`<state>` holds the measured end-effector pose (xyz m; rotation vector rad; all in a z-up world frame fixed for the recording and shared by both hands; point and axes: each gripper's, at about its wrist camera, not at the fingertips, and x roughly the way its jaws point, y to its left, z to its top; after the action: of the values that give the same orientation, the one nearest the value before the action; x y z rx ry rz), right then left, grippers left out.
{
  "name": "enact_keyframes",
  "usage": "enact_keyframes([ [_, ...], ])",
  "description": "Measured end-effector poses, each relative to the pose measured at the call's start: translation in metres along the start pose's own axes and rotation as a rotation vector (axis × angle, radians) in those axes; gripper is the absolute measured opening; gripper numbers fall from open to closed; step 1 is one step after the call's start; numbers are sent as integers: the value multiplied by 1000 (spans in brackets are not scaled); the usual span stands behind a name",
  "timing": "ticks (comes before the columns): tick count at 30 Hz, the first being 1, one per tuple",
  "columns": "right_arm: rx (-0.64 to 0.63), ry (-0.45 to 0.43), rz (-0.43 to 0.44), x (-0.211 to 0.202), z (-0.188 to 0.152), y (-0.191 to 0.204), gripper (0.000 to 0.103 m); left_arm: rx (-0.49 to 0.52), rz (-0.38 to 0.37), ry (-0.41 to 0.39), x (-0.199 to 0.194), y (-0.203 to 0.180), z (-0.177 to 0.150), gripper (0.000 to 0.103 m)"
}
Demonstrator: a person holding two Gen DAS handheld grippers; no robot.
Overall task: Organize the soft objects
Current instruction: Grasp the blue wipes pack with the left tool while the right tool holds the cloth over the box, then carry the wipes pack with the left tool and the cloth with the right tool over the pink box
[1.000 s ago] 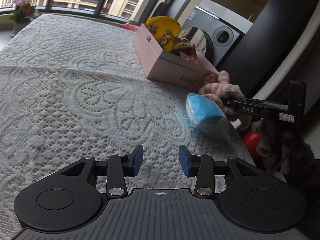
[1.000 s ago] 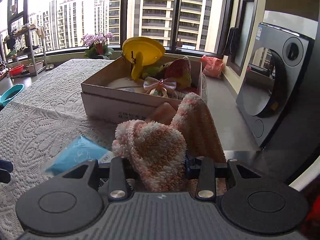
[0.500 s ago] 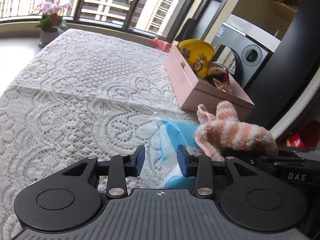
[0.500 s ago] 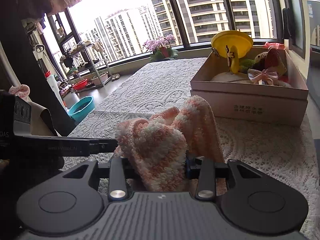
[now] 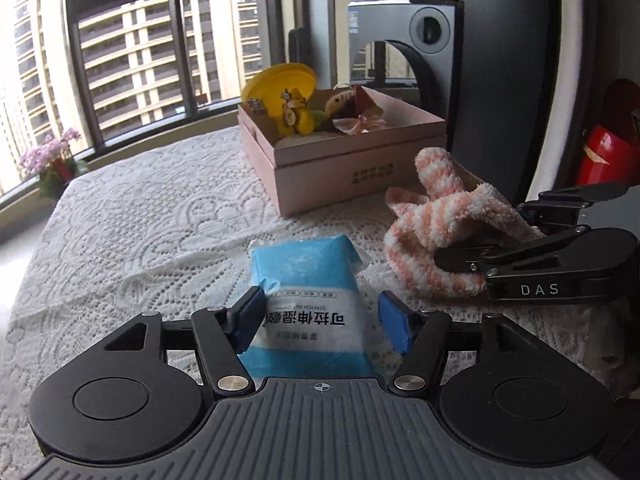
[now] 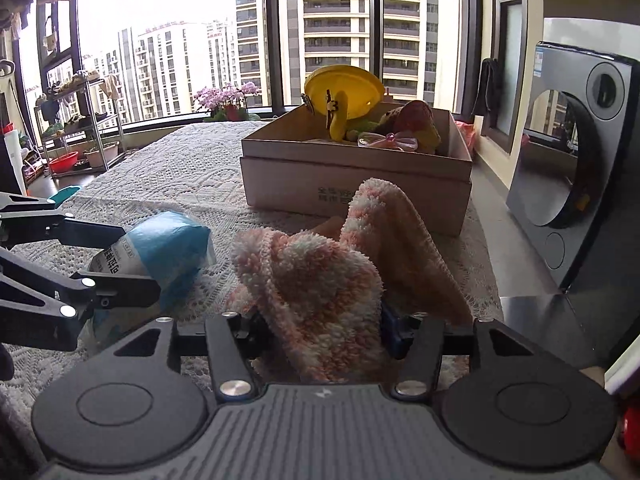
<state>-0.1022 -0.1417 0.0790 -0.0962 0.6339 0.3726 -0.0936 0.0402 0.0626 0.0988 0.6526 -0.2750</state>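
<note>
Blue wipes pack straddled, striped towel gripped on lace-covered table

The left gripper (image 5: 322, 322), jaws just widened, is spread around the blue pack (image 5: 310, 288), pads clear; the pink-and-white towel (image 6: 320, 280) is seen between the right gripper (image 6: 324, 334) jaws, just loosened, near the pink box (image 5: 344, 164).

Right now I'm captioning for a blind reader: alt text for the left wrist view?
The left gripper, fingers spread, straddles a blue wipes pack on a lace tablecloth. To its right, the right gripper has a pink striped towel; behind, a pink box of toys.
</note>
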Motion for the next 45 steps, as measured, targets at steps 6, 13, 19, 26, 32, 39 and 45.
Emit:
enact_keyframes([
  [6,19,-24,14,-4,-1,-3,73,28,1,64,15,-11,3,74],
  [13,-162,-200,8,-41,0,7,103,-37,17,130,31,3,3,74],
  [19,-178,-162,51,-44,18,-6,103,-76,-3,113,29,8,4,64],
  [26,-185,70,123,16,35,-27,103,-97,-24,76,18,16,-1,61],
  [32,-202,129,131,18,31,-19,59,-118,-35,53,12,21,-2,59],
  [39,-173,-28,94,-45,62,-33,41,-86,-74,-71,-1,26,34,18],
  [45,-61,-107,23,-60,87,-67,41,15,-108,-386,17,13,137,23],
])
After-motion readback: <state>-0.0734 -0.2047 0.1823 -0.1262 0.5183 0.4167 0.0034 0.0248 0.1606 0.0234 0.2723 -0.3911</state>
